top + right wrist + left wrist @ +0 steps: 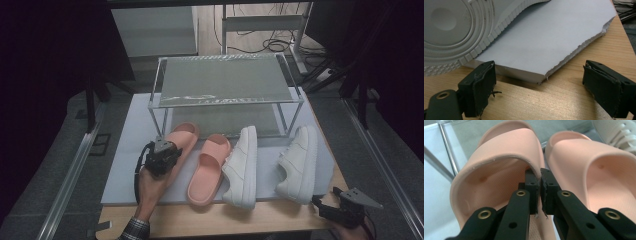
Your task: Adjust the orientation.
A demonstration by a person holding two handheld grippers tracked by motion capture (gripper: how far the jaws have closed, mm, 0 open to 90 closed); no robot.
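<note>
The left pink slide (499,170) sits pinched in the left gripper (540,176), jaws pressed together on the strap's thin inner edge, straight ahead of the hand, toe pointing at the wire shoe rack (225,102) beyond; that grip looks narrow, so the soft foam strap could bend and slip free if lifted fast, or the toe could catch the rack's lower rail; its smooth, rounded mate (596,170) lies just beside, and could be nudged; two white lace-up sneakers (245,167) follow; the right gripper (539,83) rests spread, holding nothing, over bare wood by the grey mat's (564,37) ragged corner and a ribbed sole (454,32).
</note>
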